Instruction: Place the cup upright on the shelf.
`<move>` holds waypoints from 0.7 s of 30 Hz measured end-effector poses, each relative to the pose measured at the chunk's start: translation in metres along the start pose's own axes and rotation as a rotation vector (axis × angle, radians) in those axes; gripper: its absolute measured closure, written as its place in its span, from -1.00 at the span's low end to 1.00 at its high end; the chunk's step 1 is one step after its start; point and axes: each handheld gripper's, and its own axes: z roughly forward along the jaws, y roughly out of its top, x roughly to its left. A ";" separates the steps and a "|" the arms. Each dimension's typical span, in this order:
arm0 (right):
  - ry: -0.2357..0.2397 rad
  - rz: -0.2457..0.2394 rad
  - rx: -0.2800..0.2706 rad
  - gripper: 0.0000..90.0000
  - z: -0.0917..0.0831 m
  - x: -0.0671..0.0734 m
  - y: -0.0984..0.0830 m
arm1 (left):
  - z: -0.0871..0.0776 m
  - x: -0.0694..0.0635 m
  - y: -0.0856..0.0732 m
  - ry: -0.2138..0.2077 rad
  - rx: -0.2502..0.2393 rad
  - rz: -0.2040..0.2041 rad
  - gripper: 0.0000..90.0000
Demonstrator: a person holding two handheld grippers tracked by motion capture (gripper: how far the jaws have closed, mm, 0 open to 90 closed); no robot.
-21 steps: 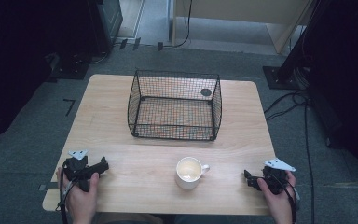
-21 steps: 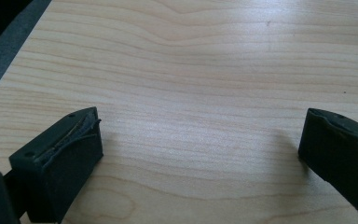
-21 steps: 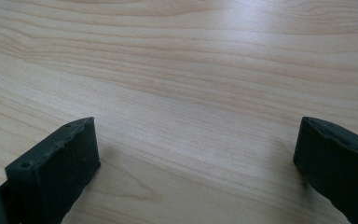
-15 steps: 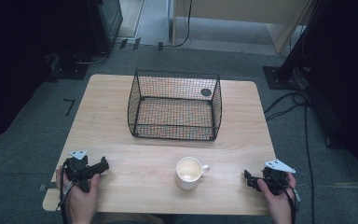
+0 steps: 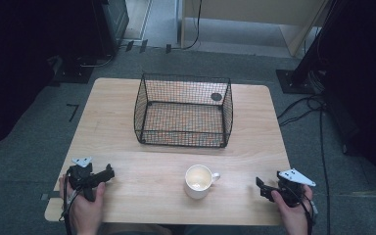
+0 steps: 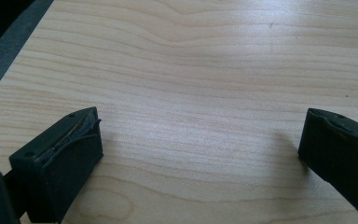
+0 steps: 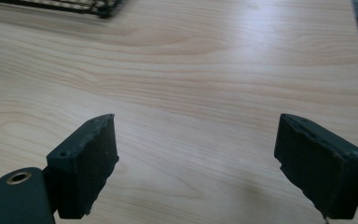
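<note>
Light wood table w/ rounded corners, on grey carpet. Wire basket, black mesh, sits toward the far edge, roughly centred left-to-right; small dark round thing shows at its far right corner, can't tell if inside or behind the mesh. White mug stands upright near the near edge, a bit right of centre, handle pointing to the right edge; inside looks pale, contents unclear. Mug is well apart from basket, bare wood between. Left gripper is at the near left corner, held in the person's left hand, jaws pointing toward the mug, grey plate on top. In the left gripper view its jaws are wide apart, nothing between them, just wood grain beneath; table's left edge and grey carpet show at the top left of that view. Right gripper is at the near right corner in the right hand, jaws pointing left toward the mug, grey plate on top, cable trailing back along the wrist. In the right gripper view jaws are also spread wide, empty, over bare wood; basket's bottom rim shows blurred at the top left, table's edge at the top right. Mug lies between the two grippers, nearer the right one, touching neither.
</note>
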 end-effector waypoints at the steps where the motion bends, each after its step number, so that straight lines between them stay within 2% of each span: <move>1: 0.022 -0.001 -0.001 -0.67 0.000 0.003 0.001 | 0.000 0.000 0.000 0.000 0.000 0.000 -1.00; 3: 0.063 -0.008 -0.010 -0.61 -0.001 0.008 0.003 | 0.000 0.000 0.000 0.000 -0.001 -0.001 -1.00; 9: 0.121 -0.036 -0.029 -0.57 0.001 0.024 0.007 | 0.000 0.000 0.000 0.000 -0.001 -0.001 -1.00; 21: 0.163 -0.074 -0.036 -0.43 0.005 0.044 0.011 | 0.000 0.000 0.000 0.000 -0.001 -0.001 -1.00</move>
